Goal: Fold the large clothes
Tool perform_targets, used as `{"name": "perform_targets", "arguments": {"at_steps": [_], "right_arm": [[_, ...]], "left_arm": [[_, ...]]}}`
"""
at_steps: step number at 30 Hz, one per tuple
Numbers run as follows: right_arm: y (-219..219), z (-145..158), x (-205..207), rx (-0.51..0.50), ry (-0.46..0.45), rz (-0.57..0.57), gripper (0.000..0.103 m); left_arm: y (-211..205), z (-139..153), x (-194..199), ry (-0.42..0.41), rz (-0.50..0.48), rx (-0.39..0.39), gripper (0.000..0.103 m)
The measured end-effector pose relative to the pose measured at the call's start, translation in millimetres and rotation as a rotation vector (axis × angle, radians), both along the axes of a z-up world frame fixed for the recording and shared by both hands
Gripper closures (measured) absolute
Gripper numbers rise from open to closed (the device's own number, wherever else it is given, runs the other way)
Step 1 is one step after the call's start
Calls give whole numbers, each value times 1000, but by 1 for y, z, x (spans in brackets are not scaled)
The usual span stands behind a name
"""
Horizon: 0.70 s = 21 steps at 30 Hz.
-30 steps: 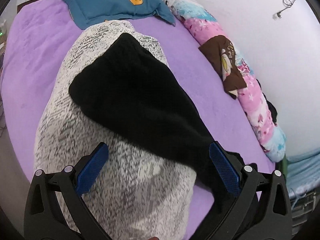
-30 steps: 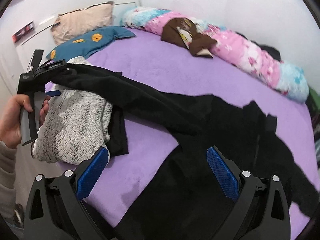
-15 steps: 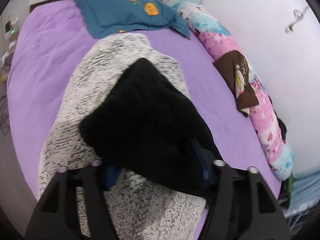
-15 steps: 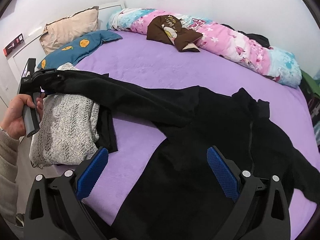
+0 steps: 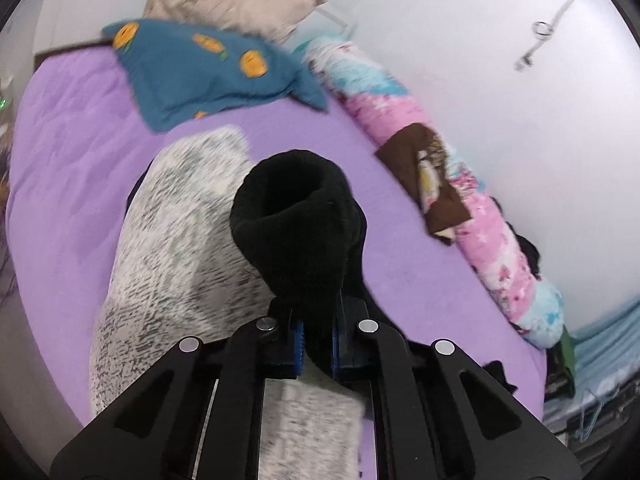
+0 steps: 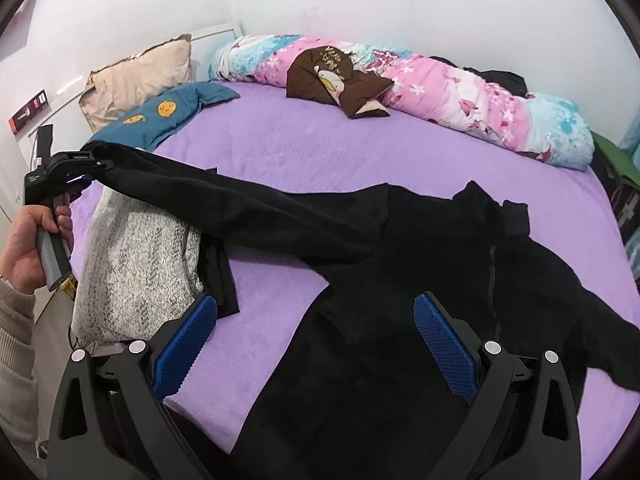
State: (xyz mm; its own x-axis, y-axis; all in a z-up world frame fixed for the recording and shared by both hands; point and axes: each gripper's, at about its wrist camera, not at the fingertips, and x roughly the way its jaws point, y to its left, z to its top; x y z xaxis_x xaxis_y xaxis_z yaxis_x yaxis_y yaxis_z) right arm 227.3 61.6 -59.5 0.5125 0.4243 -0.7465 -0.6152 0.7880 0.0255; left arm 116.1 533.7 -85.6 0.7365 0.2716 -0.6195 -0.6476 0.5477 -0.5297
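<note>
A large black garment [image 6: 400, 280] lies spread on the purple bed [image 6: 320, 152]. One long black sleeve [image 6: 248, 208] stretches left, lifted off the bed. My left gripper [image 5: 316, 346] is shut on the sleeve's cuff [image 5: 296, 216], which bunches up above the jaws; the same gripper shows in the right wrist view [image 6: 72, 172], held in a hand. My right gripper [image 6: 316, 344] is open and empty, hovering above the garment's lower body.
A folded grey-and-white knit [image 6: 136, 264] lies under the sleeve at the bed's left edge, also in the left wrist view [image 5: 176, 240]. A blue pillow [image 5: 208, 72], a beige pillow [image 6: 136, 80], a rolled pink quilt [image 6: 460, 100] and a brown cloth [image 6: 336, 76] line the far side.
My left gripper closed on the black sleeve cuff and lifted it, pulling the sleeve out to the left. My right gripper stayed open and drew back a little.
</note>
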Motion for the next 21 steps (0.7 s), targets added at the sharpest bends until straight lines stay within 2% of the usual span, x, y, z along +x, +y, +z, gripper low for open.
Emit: {"name": "perform_targets", "arguments": {"at_steps": [4, 10, 17, 21], "right_arm": [[-7, 11, -2, 29, 1, -3, 6], [-24, 48, 4, 132, 38, -1, 6], [-58, 126, 20, 257, 41, 15, 6], [-81, 169, 36, 380, 176, 41, 6]], "left_arm": [[-32, 42, 2, -40, -62, 119, 95], [-96, 100, 10, -75, -154, 316, 95], [-181, 154, 18, -130, -264, 516, 95], [-233, 176, 24, -162, -332, 596, 95]]}}
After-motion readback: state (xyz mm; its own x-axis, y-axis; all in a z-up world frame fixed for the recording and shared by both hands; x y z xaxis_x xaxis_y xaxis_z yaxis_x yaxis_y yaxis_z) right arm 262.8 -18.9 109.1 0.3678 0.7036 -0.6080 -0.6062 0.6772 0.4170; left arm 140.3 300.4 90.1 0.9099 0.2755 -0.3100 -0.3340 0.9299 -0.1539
